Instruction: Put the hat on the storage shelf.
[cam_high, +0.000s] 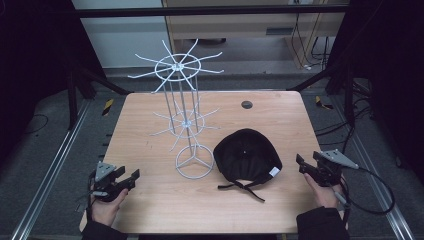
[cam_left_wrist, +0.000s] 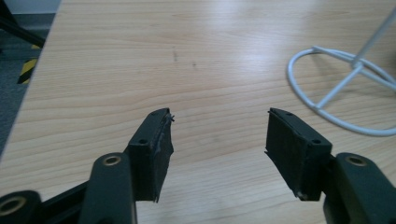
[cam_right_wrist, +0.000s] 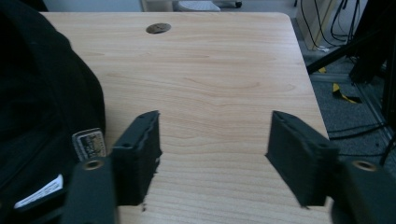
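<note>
Black cap (cam_high: 246, 154) lies crown-up at centre-right of high view, on desk (cam_high: 280, 115), just right of white wire rack (cam_high: 186, 120) base. Strap trails toward lower edge.

Right gripper (cam_high: 306, 167), jaws spread, empty, sits near cap's right rim at right edge of frame. Left gripper (cam_high: 127, 177), jaws spread, empty, lower left, well apart from cap.

Likely step: grasp cap to hang on rack.
- Right gripper nearer; pinch rim beside white label (cam_right_wrist: 88, 142).
- Pinch fabric only, not strap.
- Left gripper could steady rack base (cam_left_wrist: 341, 88); rack looks light, may tip.

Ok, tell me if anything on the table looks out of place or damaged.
Nothing stands out. The black cap lies flat beside the upright white wire rack, its strap trailing toward the near edge. Both open grippers, left and right, touch nothing.
</note>
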